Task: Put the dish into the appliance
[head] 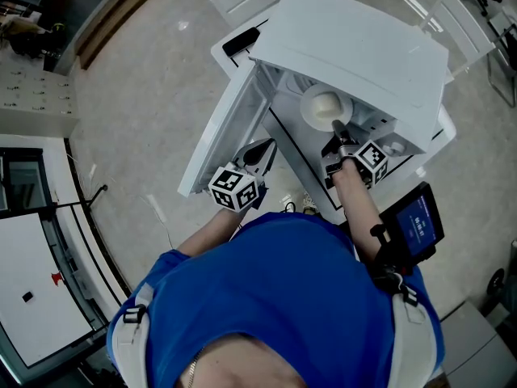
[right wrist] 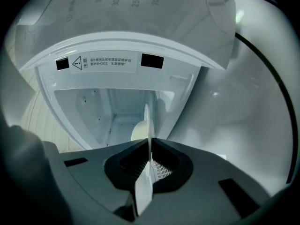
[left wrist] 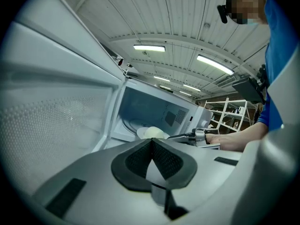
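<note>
Right gripper [right wrist: 149,161]: clenched on the near rim of the plate [right wrist: 147,121], pads pressed on both faces, for a level carry with the hand well back from the opening
Plate: held in the air at the mouth of the microwave [head: 355,47], partly inside the cavity and not seen resting on its floor; gripped by the edge alone, so the pale round lump [head: 325,103] on top was left untouched
Left gripper [left wrist: 151,146]: pressed shut on nothing, low beside the door [head: 222,132], apparently parked there to stay out of the plate's way
Door: swung wide to the left, which left the whole opening free for the plate
Step in hand: judged to be the carry-in, with the set-down not yet done
Next move: probably called for reaching deeper, lowering the plate flat onto the cavity floor, then easing the jaws off the rim
Risk: gripped on one edge only, so a tilt could have slid the lump off or knocked the plate on the cavity wall
</note>
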The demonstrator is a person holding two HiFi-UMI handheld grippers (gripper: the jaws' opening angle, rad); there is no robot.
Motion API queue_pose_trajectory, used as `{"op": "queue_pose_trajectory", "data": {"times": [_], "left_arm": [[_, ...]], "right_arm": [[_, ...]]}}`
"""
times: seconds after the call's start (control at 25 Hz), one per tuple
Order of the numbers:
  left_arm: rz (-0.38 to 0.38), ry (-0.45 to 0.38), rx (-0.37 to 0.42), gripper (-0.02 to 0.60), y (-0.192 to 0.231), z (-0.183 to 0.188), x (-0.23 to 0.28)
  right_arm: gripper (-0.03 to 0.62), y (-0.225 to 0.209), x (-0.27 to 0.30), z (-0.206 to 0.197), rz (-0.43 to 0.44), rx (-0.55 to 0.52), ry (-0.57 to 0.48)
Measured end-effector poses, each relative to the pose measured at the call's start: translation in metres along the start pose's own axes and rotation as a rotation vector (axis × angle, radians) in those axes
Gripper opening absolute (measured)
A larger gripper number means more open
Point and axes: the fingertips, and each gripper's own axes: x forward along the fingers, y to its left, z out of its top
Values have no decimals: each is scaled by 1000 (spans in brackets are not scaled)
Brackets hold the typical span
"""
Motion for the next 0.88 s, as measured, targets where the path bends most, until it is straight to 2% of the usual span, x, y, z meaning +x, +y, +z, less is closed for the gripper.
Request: {"op": "queue_pose_trajectory", "data": {"times": [0.88], "left_arm": [[17,-6,-21,6,5,2,1]], "right_arm": [[14,6,18,9,-2,-8,-38]]}}
